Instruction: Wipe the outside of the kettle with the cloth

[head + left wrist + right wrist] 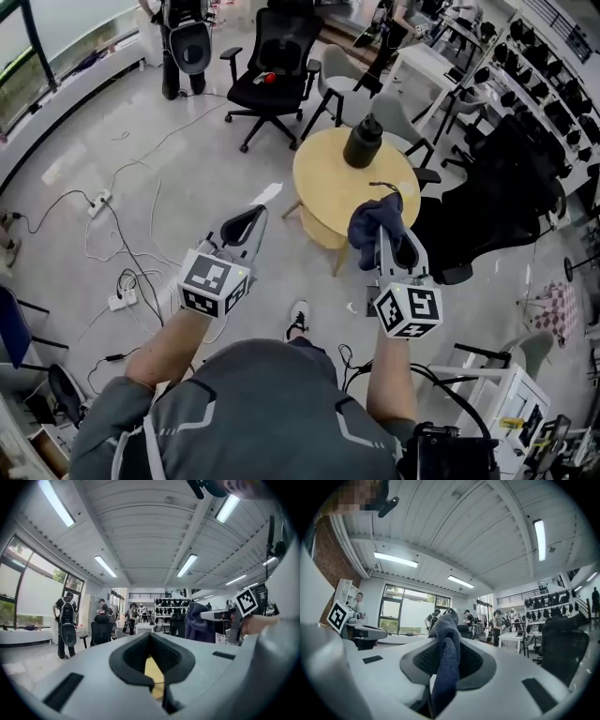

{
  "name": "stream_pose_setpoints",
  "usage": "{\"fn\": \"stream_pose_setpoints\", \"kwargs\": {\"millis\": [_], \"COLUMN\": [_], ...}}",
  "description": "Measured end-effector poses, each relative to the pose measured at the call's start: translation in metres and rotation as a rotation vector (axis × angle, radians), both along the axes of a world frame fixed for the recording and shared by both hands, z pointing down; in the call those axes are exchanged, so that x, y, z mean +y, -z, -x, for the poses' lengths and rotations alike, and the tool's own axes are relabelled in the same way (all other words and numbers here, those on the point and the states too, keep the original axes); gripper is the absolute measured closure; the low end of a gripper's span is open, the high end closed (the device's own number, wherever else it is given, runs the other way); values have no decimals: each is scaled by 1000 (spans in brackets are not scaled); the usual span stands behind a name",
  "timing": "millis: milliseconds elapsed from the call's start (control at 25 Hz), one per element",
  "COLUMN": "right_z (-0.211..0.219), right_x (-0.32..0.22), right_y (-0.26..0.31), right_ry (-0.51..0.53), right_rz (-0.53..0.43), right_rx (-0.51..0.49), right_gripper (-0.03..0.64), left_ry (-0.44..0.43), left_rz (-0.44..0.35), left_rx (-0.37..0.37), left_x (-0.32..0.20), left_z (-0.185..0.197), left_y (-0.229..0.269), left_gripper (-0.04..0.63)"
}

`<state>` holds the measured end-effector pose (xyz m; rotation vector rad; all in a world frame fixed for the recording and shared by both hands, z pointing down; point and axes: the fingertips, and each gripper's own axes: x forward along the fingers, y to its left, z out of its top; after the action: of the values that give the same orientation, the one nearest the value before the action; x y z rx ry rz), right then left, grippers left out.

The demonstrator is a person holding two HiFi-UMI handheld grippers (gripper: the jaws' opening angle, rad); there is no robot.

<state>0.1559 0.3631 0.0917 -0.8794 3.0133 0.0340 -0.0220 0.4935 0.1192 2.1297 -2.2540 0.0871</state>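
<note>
Left hand-held gripper point(150, 637): I read its jaws as pressed together, the dark pads meeting at the tips. Nothing is pinched. Only a sliver of yellow tabletop shows through the small hollow between the pads.
Left hand-held gripper, place: in the head view it points level over the bare floor point(187, 169), at about 8 o'clock of the tabletop and clear of it. It touches nothing.
Right hand-held gripper point(447, 641): its jaws are clamped on the cloth point(445, 667). The dark blue fabric runs up the slot between the pads and bunches over the tips.
Cloth, from above: it hangs as a crumpled wad off the front of the right hand-held gripper, overlapping the tabletop's near rim at about 5 o'clock. I cannot tell whether it brushes the surface.
Kettle point(363, 142): dark and upright, it stands on the round yellow tabletop point(323, 187), toward 12 o'clock of the tabletop's centre.
Kettle to cloth: they are apart. The kettle sits at about 12 o'clock of the cloth with bare tabletop between them.
Hand-held grippers to each other: they are side by side and well apart, the left at 9 o'clock of the right. From the left gripper view I see the right one and its cloth at about 3 o'clock.
Beyond the tabletop: a black office chair point(272, 66) stands at about 11 o'clock.
</note>
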Motion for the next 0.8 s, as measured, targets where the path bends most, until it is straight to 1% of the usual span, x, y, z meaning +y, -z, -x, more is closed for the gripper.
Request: {"fn": "stream_pose_setpoints", "kwargs": {"millis": [200,400,600,800], "right_z": [21,30,32,17], "right_x": [-85,-150,-201,-247], "right_y": [0,3,0,-4], "right_ry": [47,72,77,68], "right_rz": [18,10,20,18], "right_rx": [6,0,-10,-13], "right_gripper": [522,522,522,522], "left_ry": [39,75,70,58], "left_rz": [28,42,52,53], "left_rx": [2,-15,-21,-15], "left_x": [-73,-131,-189,-248], "left_z": [17,27,32,29], "left_y": [-2,-1,0,0], "left_gripper": [588,588,588,588]}}
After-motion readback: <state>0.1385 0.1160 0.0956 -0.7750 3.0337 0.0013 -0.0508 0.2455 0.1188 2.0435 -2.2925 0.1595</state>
